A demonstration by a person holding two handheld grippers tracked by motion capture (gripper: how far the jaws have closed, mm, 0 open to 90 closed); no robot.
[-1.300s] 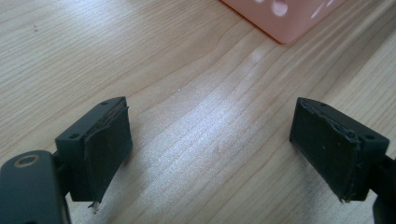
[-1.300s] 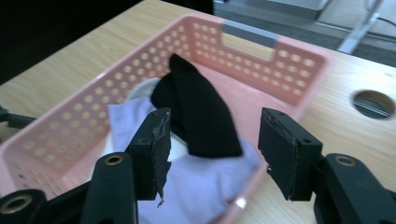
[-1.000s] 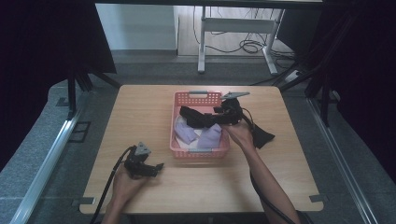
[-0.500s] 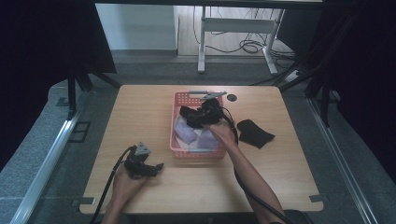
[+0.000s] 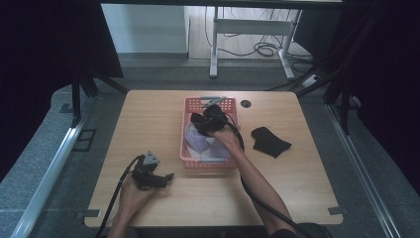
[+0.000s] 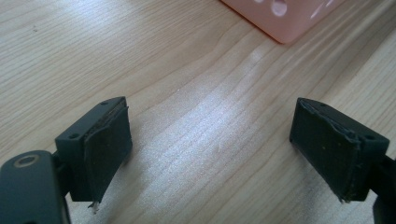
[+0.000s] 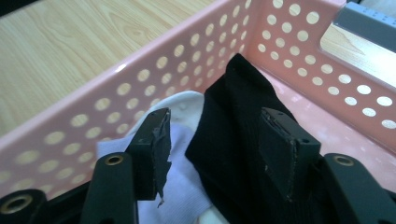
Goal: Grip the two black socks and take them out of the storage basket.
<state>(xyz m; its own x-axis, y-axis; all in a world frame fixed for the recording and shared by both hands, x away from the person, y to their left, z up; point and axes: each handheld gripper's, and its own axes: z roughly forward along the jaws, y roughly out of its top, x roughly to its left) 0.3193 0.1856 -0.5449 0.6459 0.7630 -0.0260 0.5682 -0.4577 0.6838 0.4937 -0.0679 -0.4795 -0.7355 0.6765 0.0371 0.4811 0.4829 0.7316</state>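
The pink basket (image 5: 208, 159) stands at the middle of the table (image 5: 148, 114) and serves as your landmark. Inside it lie a black cloth (image 7: 238, 135) and pale lilac-white cloths (image 7: 187, 186); in the right gripper view the black cloth leans against the perforated basket wall (image 7: 140, 88) and partly overlaps the pale cloths.

Your right gripper (image 5: 210, 119) is inside the basket, over its far half. Its jaws stand partly open, with a fold of the black cloth between them. Whether the pads (image 7: 156, 140) press on the cloth cannot be told.

A second black cloth (image 5: 270, 141) lies flat on the table, to the right of the basket and apart from it.

Your left gripper (image 5: 151, 173) rests on the table, to the left of the basket's near corner and apart from it. Its jaws are spread wide over bare wood and hold nothing; a corner of the basket (image 6: 280, 18) appears beyond them.
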